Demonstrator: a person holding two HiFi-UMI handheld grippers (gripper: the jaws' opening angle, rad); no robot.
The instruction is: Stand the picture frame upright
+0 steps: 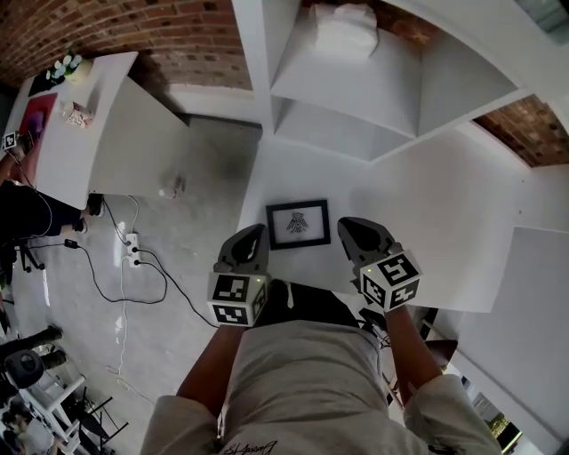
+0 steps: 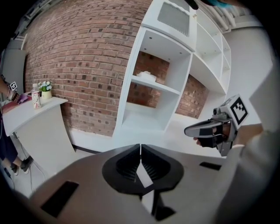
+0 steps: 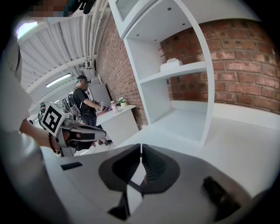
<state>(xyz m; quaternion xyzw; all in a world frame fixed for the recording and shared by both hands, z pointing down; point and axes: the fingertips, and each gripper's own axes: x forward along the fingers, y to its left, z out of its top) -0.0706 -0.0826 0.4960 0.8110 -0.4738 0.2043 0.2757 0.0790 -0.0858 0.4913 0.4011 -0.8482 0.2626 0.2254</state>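
A small black picture frame with a dark print on white lies flat on the white table, near its front edge. My left gripper hovers just to the frame's left, and my right gripper just to its right. Both are shut with nothing between the jaws. In the left gripper view the left gripper points at the shelving, with the right gripper off to the right. In the right gripper view the right gripper is seen with the left gripper at the left. The frame is hidden in both gripper views.
A white shelf unit stands at the back of the table, with a folded white bundle on a shelf. A white counter with small items stands to the left; cables and a power strip lie on the floor. A person stands beyond.
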